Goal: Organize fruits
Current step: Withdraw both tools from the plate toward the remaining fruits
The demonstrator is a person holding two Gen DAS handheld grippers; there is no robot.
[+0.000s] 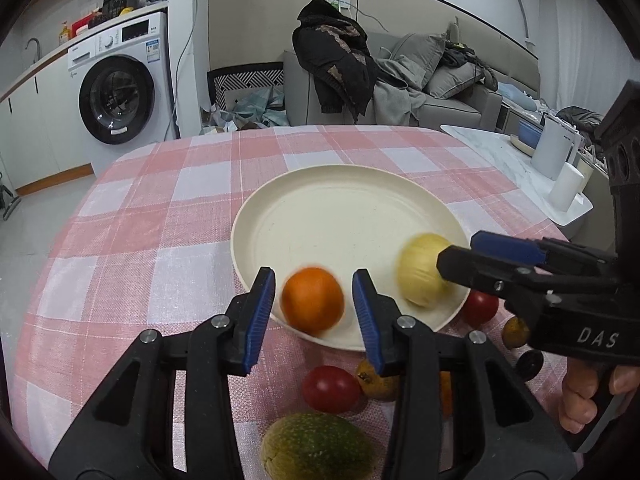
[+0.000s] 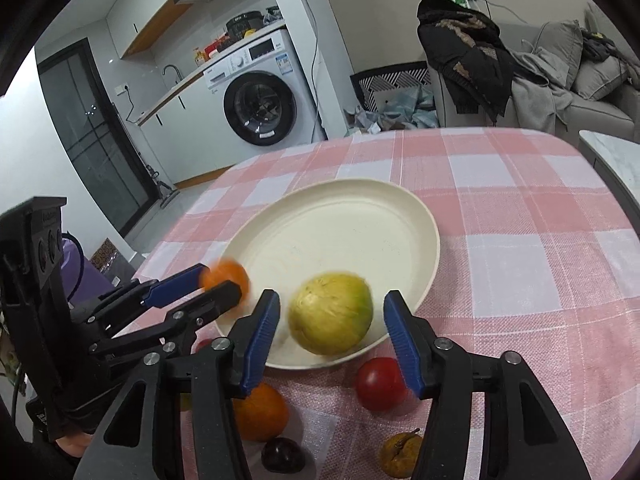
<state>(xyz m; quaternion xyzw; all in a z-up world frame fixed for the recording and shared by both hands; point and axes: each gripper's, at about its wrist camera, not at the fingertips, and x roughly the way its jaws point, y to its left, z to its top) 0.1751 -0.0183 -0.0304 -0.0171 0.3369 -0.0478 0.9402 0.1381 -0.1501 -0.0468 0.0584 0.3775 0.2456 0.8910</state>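
An orange is seen between the parted pads of the left tool, untouched, on the cream plate's near rim. A yellow-green fruit is likewise framed, ungripped, by the opened right tool. Only the left view shows a green mottled fruit; only the right, a dark plum. The tabletop is covered by pink checked cloth; a washing machine and sofa are seen behind.

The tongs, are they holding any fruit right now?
No. Both tongs are open. The orange sits loose between the left tongs, and the yellow-green fruit sits loose between the right tongs. Both fruits are on the plate.
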